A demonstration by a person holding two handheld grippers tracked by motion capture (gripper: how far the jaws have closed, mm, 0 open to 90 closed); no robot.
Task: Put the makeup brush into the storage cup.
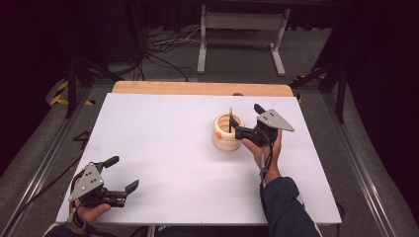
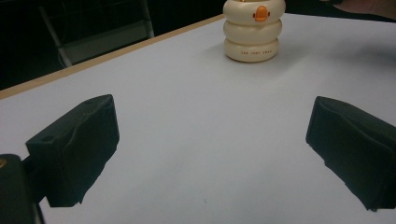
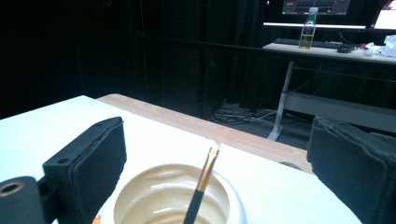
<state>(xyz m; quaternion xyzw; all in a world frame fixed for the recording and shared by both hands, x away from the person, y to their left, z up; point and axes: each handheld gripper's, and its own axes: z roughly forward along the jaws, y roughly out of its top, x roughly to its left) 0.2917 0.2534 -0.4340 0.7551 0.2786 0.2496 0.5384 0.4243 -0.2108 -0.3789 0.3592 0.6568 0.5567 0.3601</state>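
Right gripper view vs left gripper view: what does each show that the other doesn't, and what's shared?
Right gripper view alone: the cream holder's open top with a brush standing in it, bristle end up, plus a bottle on a far desk. The right gripper has its fingers spread either side of the brush, not touching it.

Left gripper view alone: the holder's outside, three stacked rings with an orange duck-like mark on the top ring, and the left gripper open over bare table.

Both: the holder and the white table with its wooden edge.

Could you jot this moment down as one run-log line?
right gripper: open over cream holder | brush: standing in holder | left gripper: open above table
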